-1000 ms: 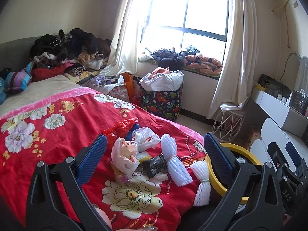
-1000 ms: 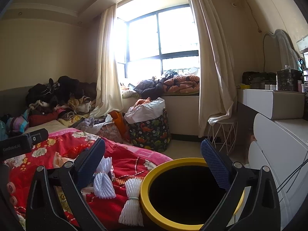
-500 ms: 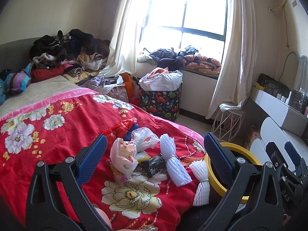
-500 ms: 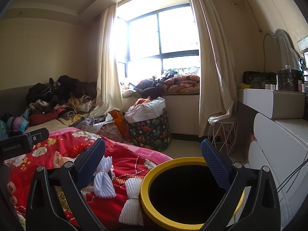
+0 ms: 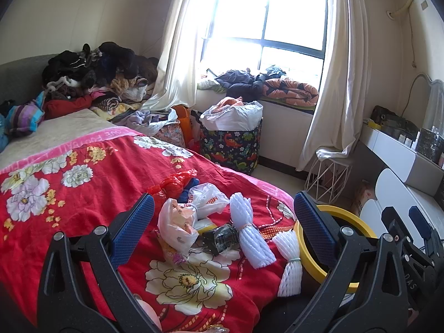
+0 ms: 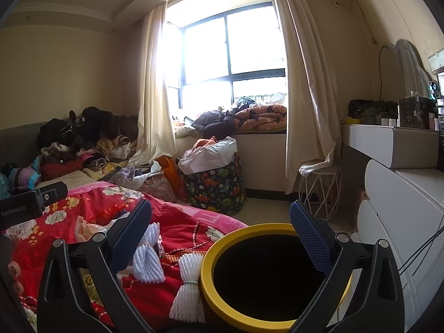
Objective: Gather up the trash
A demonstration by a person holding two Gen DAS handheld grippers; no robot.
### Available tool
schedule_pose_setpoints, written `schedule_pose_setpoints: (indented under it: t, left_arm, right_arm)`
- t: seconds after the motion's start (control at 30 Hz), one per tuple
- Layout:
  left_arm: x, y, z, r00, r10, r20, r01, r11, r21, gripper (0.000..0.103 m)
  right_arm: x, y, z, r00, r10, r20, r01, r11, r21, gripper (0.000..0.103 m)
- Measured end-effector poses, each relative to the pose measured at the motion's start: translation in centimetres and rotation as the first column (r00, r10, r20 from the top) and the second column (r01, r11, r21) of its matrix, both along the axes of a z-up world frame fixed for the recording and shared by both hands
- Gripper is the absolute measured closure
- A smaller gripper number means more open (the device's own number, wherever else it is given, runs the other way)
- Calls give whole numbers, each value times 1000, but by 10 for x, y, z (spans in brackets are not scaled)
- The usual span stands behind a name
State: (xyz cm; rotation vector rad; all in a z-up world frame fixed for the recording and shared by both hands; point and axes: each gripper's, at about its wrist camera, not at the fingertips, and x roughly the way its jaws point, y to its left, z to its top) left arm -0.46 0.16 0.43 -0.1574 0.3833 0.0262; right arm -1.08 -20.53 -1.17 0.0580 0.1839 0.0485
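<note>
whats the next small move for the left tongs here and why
Probably lower the left tongs, open and empty, onto the white plastic bag lying between them on the red bedspread; the yellow-rimmed bin waits just right.

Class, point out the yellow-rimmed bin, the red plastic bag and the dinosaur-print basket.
yellow-rimmed bin (image 6: 206, 274): right wrist view, left rim.
red plastic bag (image 5: 173, 181): left wrist view, crumpled middle.
dinosaur-print basket (image 5: 231, 147): left wrist view, front wall.
</note>
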Motion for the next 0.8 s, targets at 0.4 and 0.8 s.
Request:
schedule_pose_setpoints:
  t: [0.4,0.8]
  left_arm:
    - [1,1,8,1000,20,-8,-20,1000,-19,10]
    - [7,38,2,994,105,-20,-107,992,-67,10]
  right_arm:
    - [8,7,-5,996,63,-60,-64,998,-2,6]
    - [23,50,-7,963,234,-134,-240,970,-33,6]
